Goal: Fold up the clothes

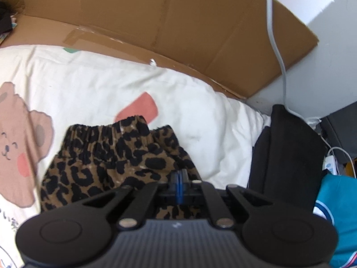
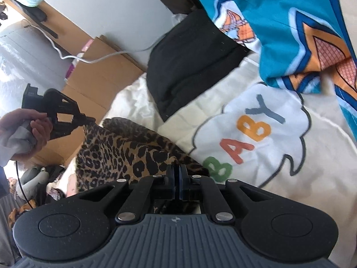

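Note:
A leopard-print garment (image 1: 107, 156) with an elastic waistband hangs over the cream cartoon-print bedsheet (image 1: 78, 89). My left gripper (image 1: 179, 175) is shut on its right-hand part, the blue pads pressed together with cloth between them. In the right wrist view the same leopard-print garment (image 2: 125, 149) stretches between both grippers. My right gripper (image 2: 177, 174) is shut on its near edge. At the far corner of the cloth the left gripper (image 2: 89, 119) shows again, pinching the fabric, held by a person's hand (image 2: 24, 131).
A flattened cardboard box (image 1: 178, 26) lies behind the bed, with a white cable (image 1: 274, 44) running across it. A folded black garment (image 2: 189, 67) and a teal printed garment (image 2: 290, 26) lie on the bedsheet (image 2: 290, 156). Clutter sits on the floor at lower left.

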